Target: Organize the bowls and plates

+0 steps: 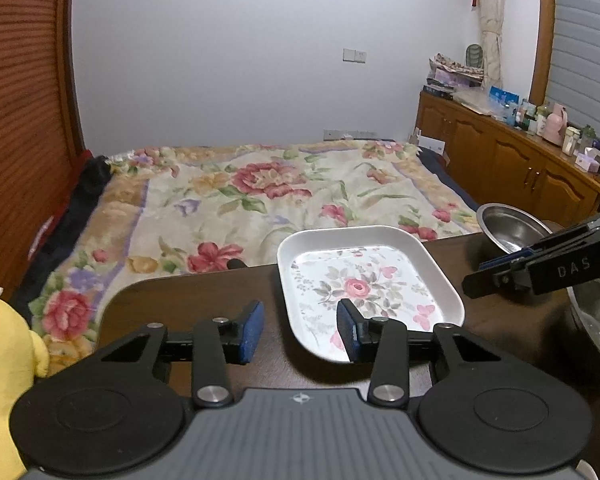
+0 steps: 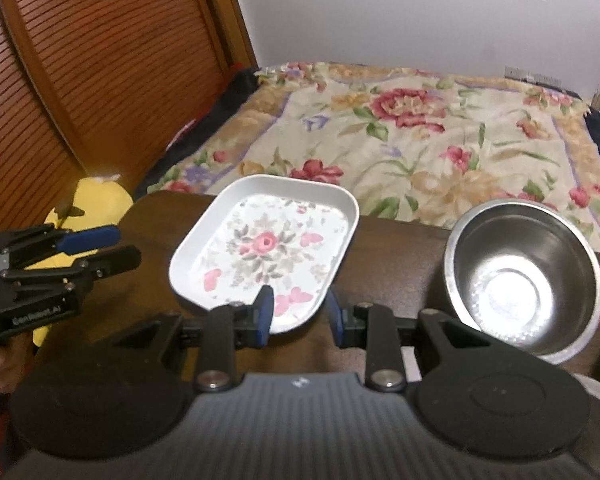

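The left gripper (image 1: 300,330), jaws part open and holding nothing, straddles the near left corner of a floral plate (image 1: 364,288) on the dark table (image 1: 172,300). The right gripper (image 2: 299,312), likewise part open and empty, hovers at the plate's near rim, with a steel bowl (image 2: 524,276) at three o'clock of the plate. The plate looks light, stiff and glossy, so likely slippery and perhaps breakable; its raised rim at six o'clock seems the surest place to pinch. The thin-walled bowl should take a rim grip too.

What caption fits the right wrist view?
Right gripper open at floral plate, steel bowl beside it on dark table.
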Demonstrator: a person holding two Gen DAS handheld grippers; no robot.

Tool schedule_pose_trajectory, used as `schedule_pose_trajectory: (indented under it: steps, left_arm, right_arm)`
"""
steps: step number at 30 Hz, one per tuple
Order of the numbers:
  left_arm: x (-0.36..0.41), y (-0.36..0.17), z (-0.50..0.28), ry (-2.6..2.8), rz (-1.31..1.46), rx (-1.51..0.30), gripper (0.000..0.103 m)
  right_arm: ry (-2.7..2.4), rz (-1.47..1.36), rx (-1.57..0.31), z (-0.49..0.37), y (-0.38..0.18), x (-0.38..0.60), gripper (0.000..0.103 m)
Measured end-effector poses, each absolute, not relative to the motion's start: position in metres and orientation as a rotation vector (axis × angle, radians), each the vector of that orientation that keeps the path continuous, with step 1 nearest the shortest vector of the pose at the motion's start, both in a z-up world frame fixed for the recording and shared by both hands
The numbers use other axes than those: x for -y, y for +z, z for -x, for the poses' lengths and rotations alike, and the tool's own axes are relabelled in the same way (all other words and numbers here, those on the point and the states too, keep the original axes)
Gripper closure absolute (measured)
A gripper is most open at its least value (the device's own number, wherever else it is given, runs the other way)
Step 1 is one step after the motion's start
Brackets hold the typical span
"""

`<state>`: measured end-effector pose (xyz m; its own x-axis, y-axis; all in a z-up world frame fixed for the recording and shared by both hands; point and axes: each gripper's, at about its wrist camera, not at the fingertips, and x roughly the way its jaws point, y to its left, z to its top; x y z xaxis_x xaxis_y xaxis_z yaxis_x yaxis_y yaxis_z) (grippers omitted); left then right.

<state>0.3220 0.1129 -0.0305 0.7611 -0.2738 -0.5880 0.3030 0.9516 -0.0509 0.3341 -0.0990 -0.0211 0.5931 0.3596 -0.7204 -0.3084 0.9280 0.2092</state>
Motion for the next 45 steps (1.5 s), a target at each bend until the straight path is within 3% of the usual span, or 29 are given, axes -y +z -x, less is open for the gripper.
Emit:
schedule_pose_trajectory:
  steps: [18, 26, 28, 34, 45]
  left_arm:
    - [-0.11, -0.062, -0.358, -0.309, -0.02, -0.71, 0.071]
    - [-0.109, -0.066, -0.362, -0.31, 0.005, -0.716, 0.077]
    - [-0.109, -0.066, -0.363, -0.314, 0.011, -0.719, 0.084]
    - [-0.109, -0.068, -0.362, -0.329, 0.009, -0.727, 0.092]
    - [-0.11, -0.055, -0.344, -0.34, 0.003, -0.718, 0.091]
  right_arm:
    - [0.366, -0.05, -0.933, -0.365, -0.04, 0.096, 0.077]
    - [0.352, -0.043, -0.944, -0.37, -0.046, 0.093, 0.092]
    - [0.339, -0.032, -0.942, -0.371, -0.046, 0.091, 0.092]
    - [0.338, -0.053, -0.958, -0.374, -0.05, 0.093, 0.093]
    - [0.348, -0.053, -0.943, -0.372, -0.048, 0.096, 0.095]
